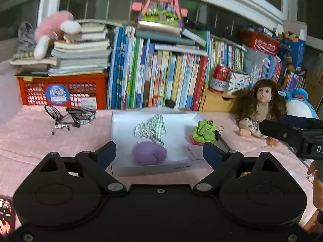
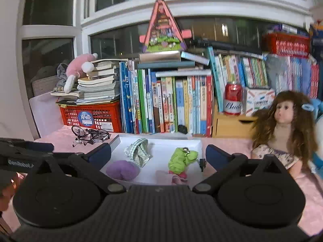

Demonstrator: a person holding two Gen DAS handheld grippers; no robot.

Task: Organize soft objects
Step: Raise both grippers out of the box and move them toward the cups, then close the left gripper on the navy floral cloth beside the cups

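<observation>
A white open box lies on the pink tabletop. In it are a purple soft ball, a green-and-white checked cloth, a green scrunchie and a small pink piece under the scrunchie. My left gripper hangs open above the box's near edge, with nothing held. My right gripper is open too, wide and empty, nearer the box's right side. Its body shows at the right of the left wrist view.
A long-haired doll sits right of the box. A black binder clip lies by the scrunchie. A toy bicycle stands to the left. Behind are a row of books, a red crate and a red can.
</observation>
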